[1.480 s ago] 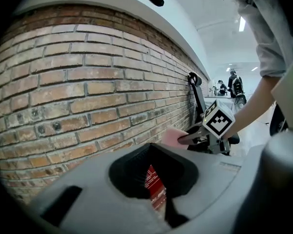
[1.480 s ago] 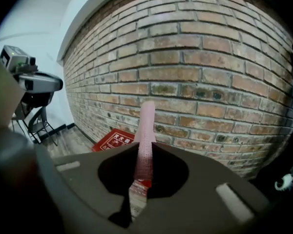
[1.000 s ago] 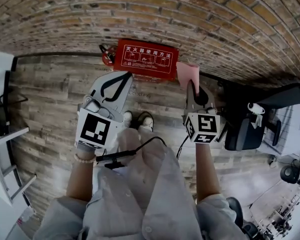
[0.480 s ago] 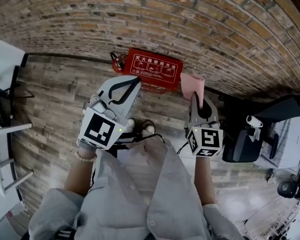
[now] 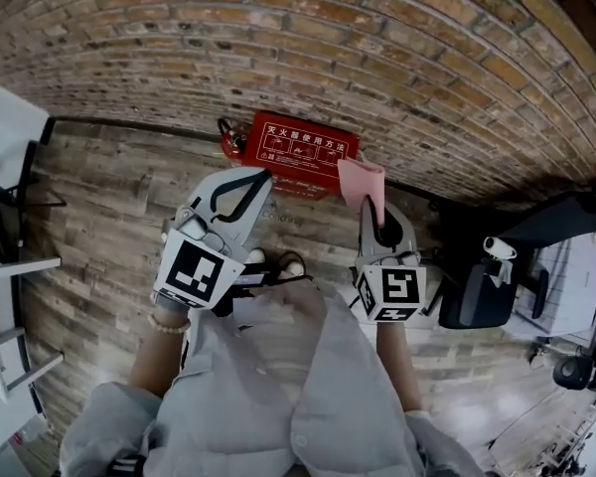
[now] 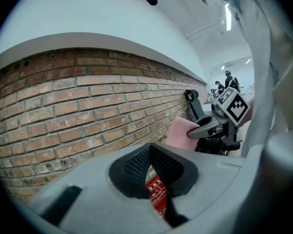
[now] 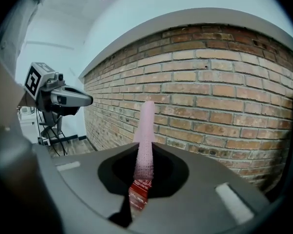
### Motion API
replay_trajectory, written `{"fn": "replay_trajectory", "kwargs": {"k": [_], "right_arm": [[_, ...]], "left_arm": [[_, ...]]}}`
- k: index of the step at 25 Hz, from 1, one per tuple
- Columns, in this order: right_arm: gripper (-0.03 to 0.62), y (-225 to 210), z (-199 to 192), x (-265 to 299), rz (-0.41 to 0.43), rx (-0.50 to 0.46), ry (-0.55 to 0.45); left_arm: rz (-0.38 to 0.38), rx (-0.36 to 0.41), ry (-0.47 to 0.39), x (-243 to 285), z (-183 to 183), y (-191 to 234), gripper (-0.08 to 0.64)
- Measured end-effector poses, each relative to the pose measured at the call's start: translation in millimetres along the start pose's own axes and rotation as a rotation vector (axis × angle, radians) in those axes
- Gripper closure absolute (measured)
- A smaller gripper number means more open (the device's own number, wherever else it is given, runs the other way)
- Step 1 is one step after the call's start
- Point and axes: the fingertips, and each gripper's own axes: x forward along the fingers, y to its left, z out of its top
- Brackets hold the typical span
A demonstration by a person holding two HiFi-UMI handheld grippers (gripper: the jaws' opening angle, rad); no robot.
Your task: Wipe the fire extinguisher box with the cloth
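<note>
Head view, looking steeply down: a red fire extinguisher box (image 5: 303, 150) sits on the wooden floor (image 5: 109, 187) against a brick wall (image 5: 377, 48), at upper centre. The left gripper (image 5: 259, 177) hovers just below the box, jaws together and empty. The right gripper (image 5: 372, 210) pinches a pink cloth (image 5: 363, 179) beside the box's right end; contact is unclear. Left gripper view: closed jaw tips, the box (image 6: 156, 194) visible through the gap beneath them, and the cloth (image 6: 179, 130) at right. Right gripper view: the cloth (image 7: 145, 130) seen edge-on, clamped upright between the jaws, the box (image 7: 139, 191) below.
</note>
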Motion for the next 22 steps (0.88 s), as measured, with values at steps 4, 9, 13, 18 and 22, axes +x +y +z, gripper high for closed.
{"fn": "replay_trajectory", "kwargs": {"k": [4, 9, 13, 18, 22], "right_arm": [[0.572, -2.6, 2.7, 0.8, -0.002, -0.018, 0.007], [0.572, 0.2, 9.5, 2.8, -0.001, -0.039, 0.001], [0.574, 2.8, 13.9, 4.4, 0.002, -0.046, -0.004], [0.574, 3.7, 15.6, 5.4, 0.012, -0.06, 0.001], [0.574, 6.3, 18.4, 6.9, 0.017, -0.067, -0.002]], "left_arm": [[0.0, -0.02, -0.014, 4.7, -1.9, 1.2, 0.561], [-0.006, -0.017, -0.011, 7.7, -3.9, 3.6, 0.561], [-0.008, -0.035, -0.025, 8.9, -3.1, 2.8, 0.561], [-0.006, -0.016, -0.019, 8.3, -2.4, 2.8, 0.561], [0.003, -0.038, -0.035, 6.9, -0.7, 4.7, 0.561]]}}
